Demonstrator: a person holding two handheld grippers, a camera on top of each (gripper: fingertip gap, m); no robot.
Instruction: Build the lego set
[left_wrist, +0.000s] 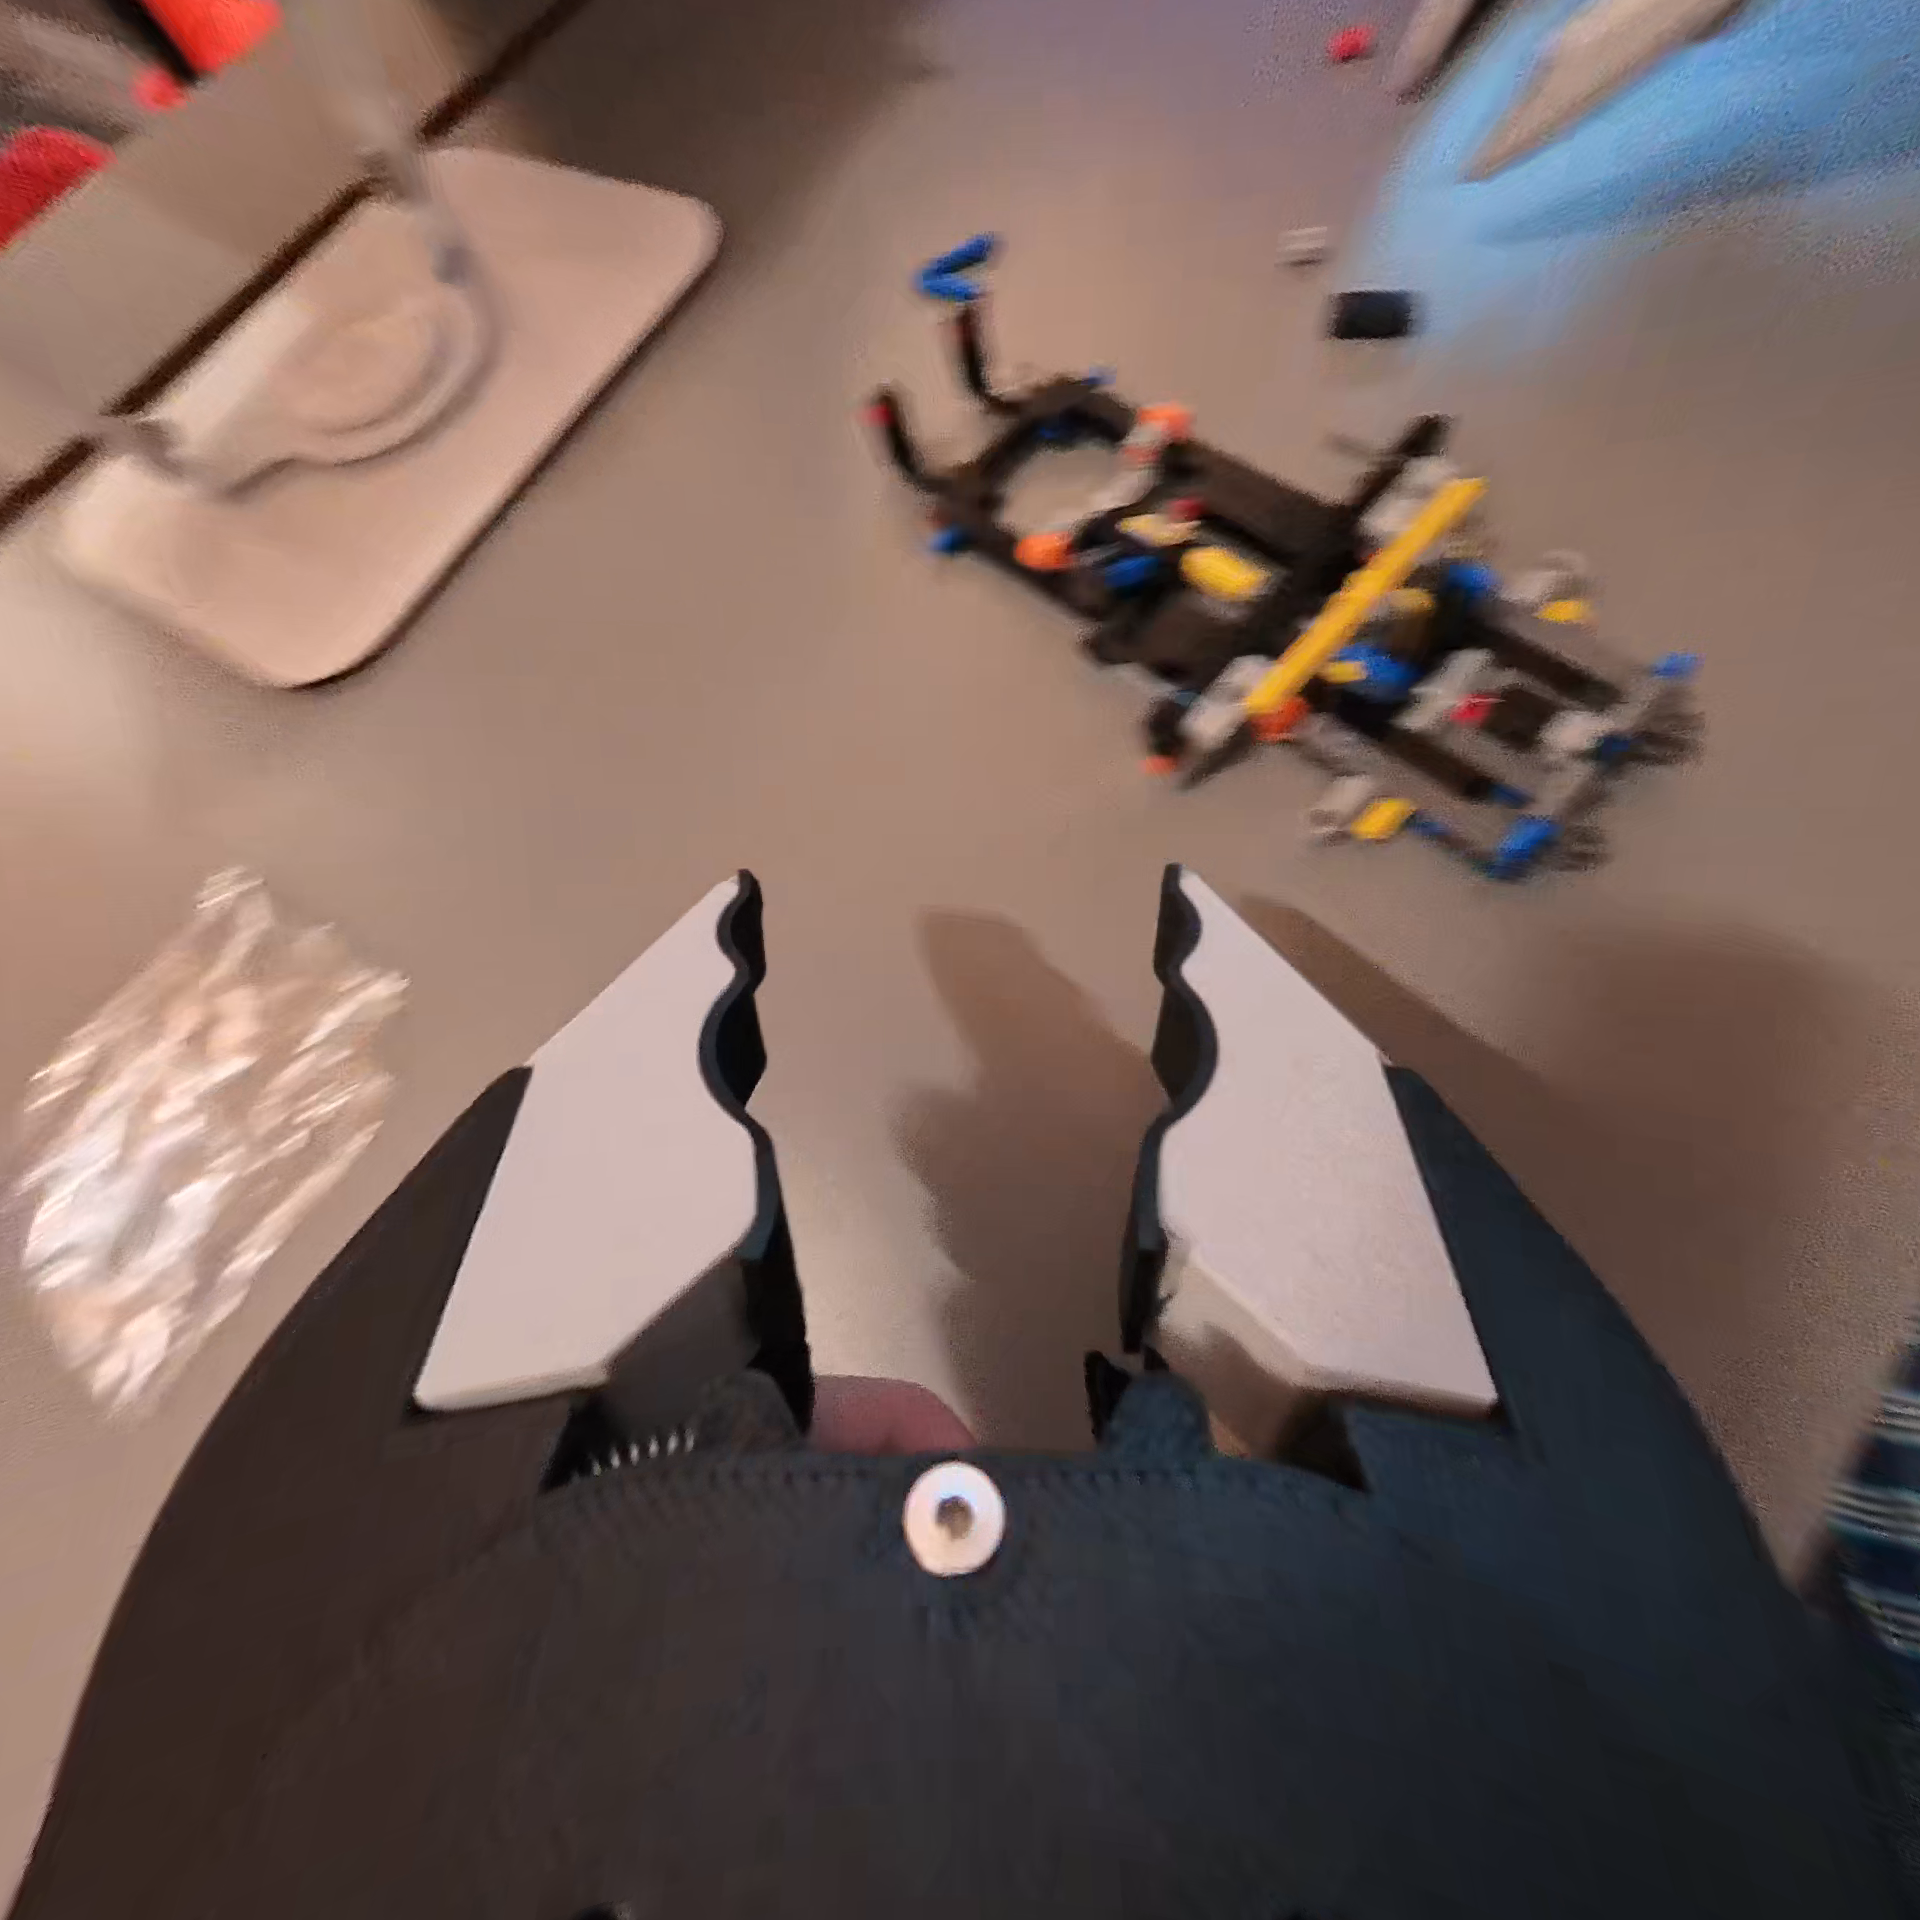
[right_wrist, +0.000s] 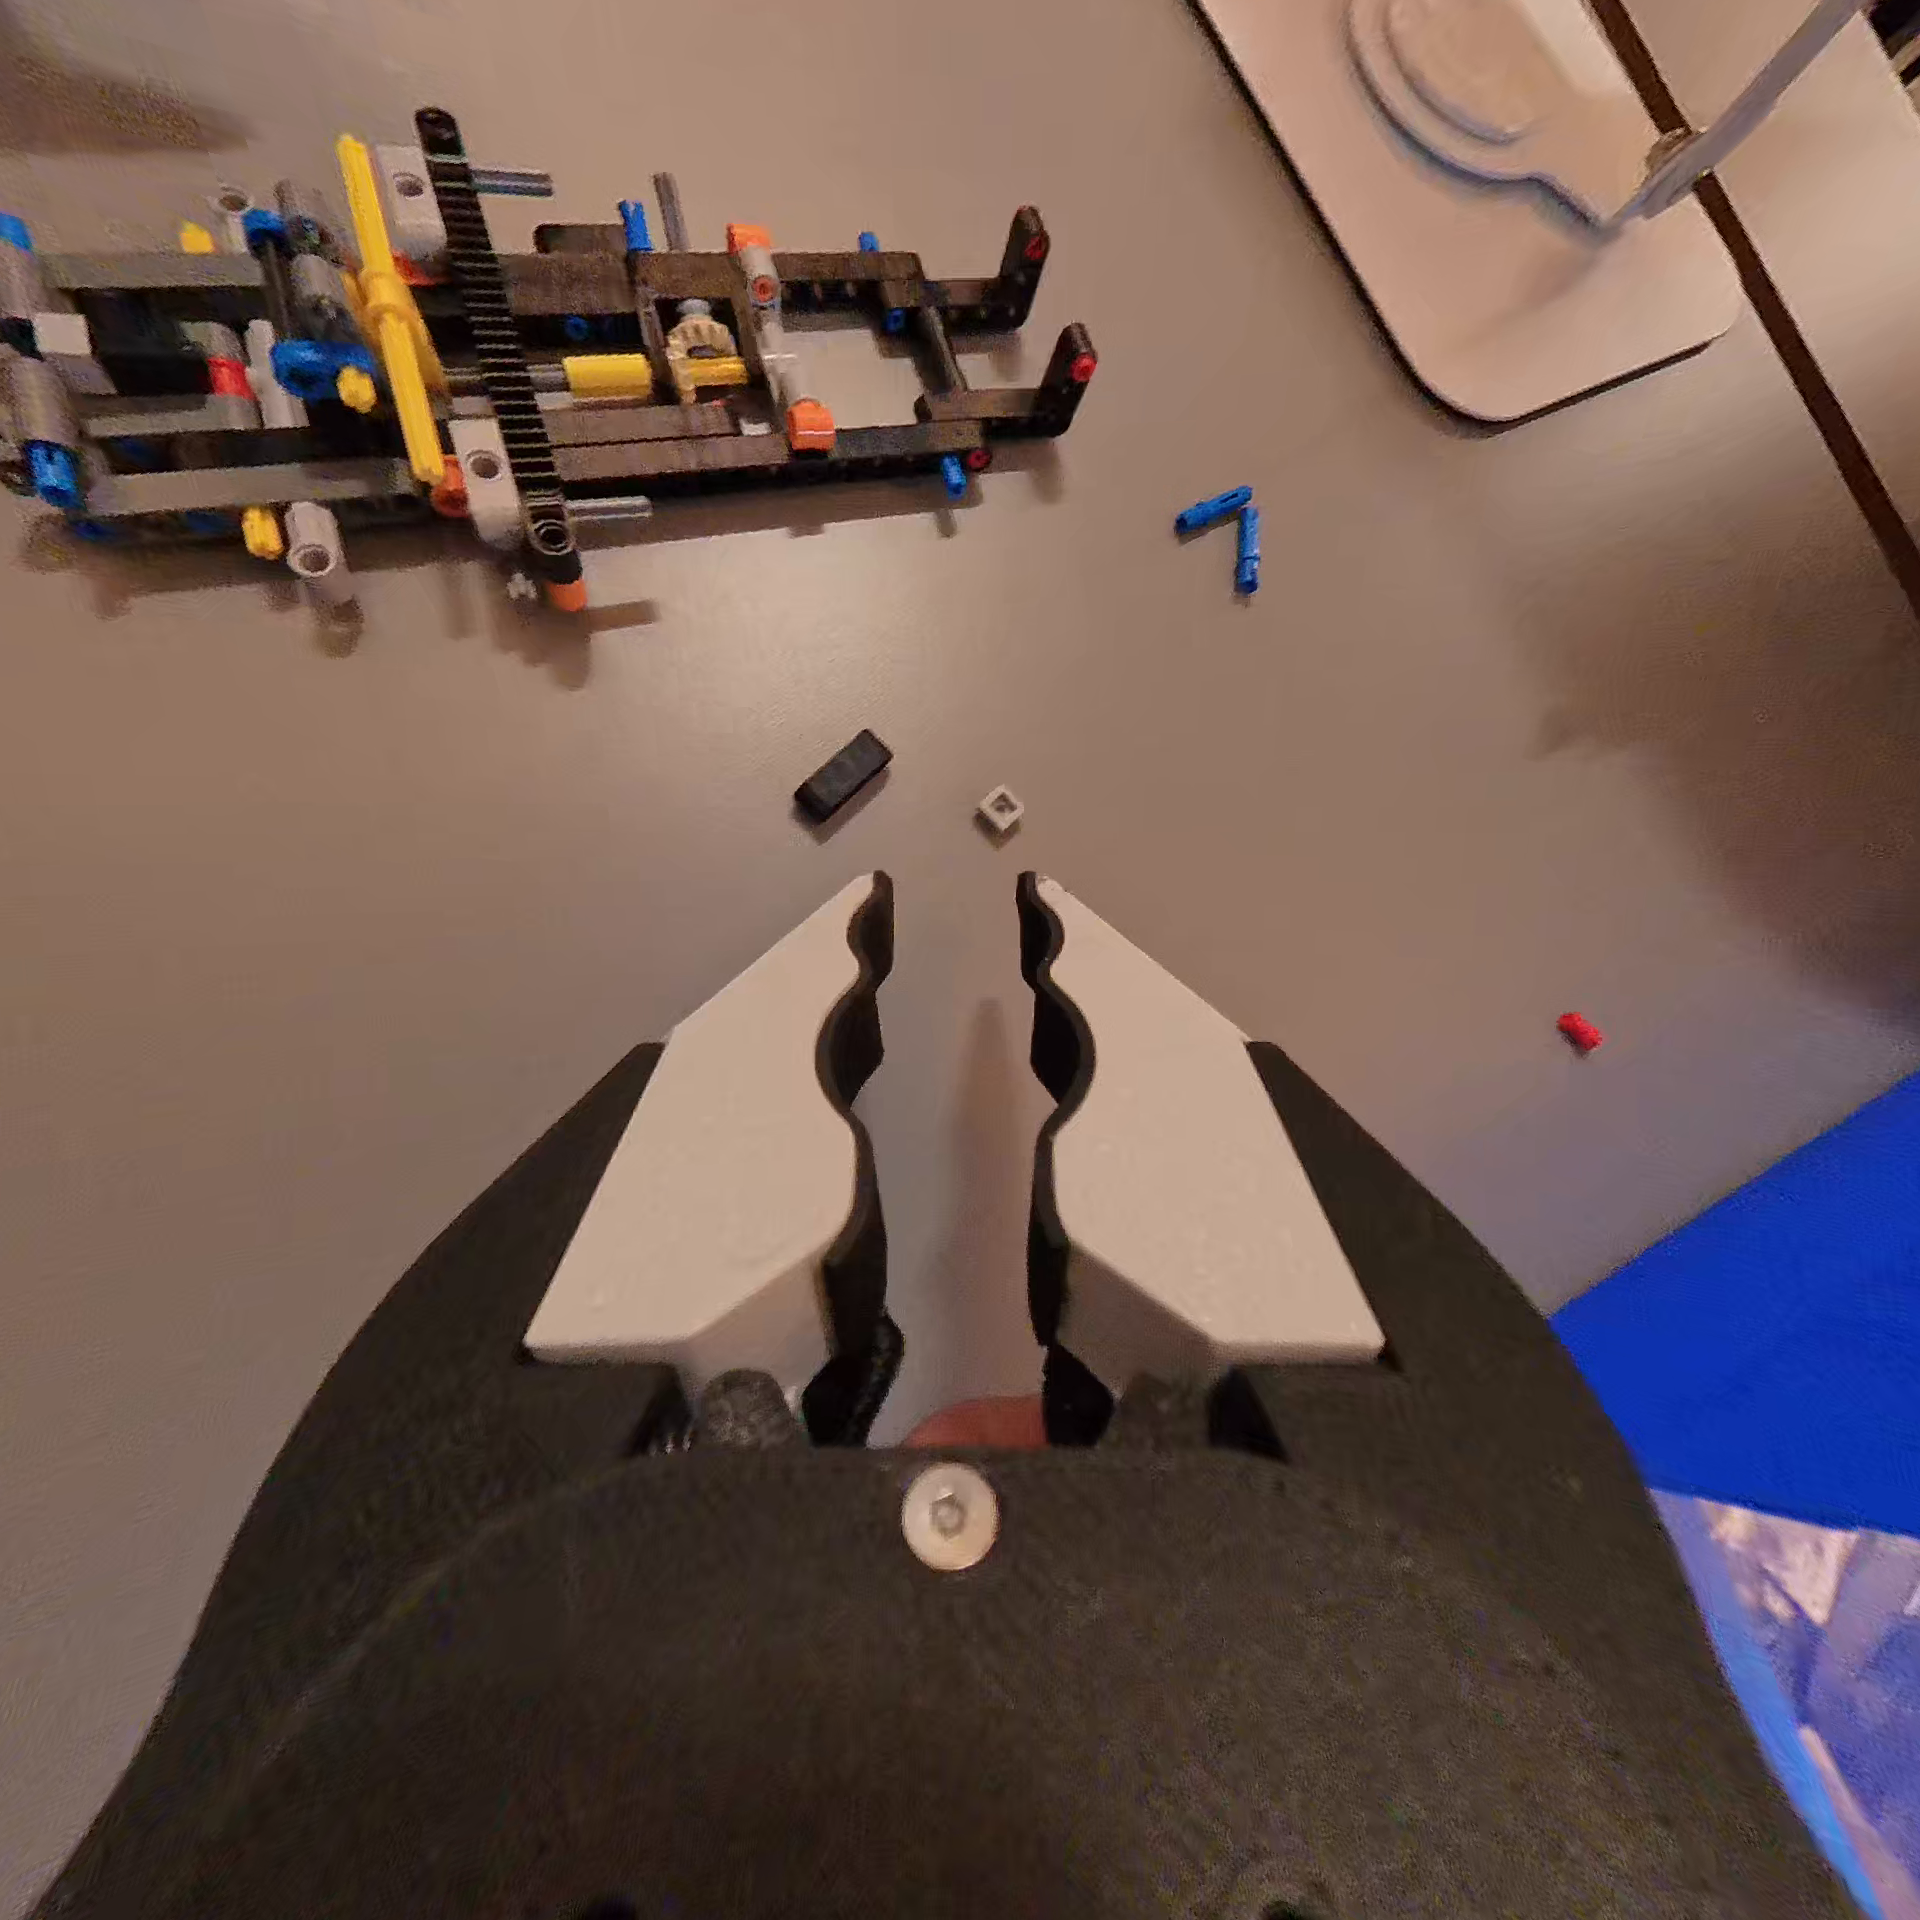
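A partly built lego chassis (right_wrist: 540, 364) of black beams with yellow, blue, orange and grey parts lies on the table; it also shows, blurred, in the left wrist view (left_wrist: 1278, 603). My left gripper (left_wrist: 961, 883) is open and empty, well short of the chassis. My right gripper (right_wrist: 954, 881) is open with a narrow gap and empty, just short of a small grey piece (right_wrist: 1000, 808) and a black piece (right_wrist: 844, 775). Two blue pins (right_wrist: 1226, 525) and a red pin (right_wrist: 1579, 1031) lie loose.
A pale stand base (right_wrist: 1496, 208) sits on the table at the far side; it also shows in the left wrist view (left_wrist: 416, 416). A crumpled clear plastic bag (left_wrist: 197, 1122) lies to the left. A blue box (right_wrist: 1787, 1330) sits at the right. The grippers' ends are close to 25 cm from one another. My right gripper is the nearer one to the red pin (right_wrist: 1579, 1031): about 15 cm, against 40 cm.
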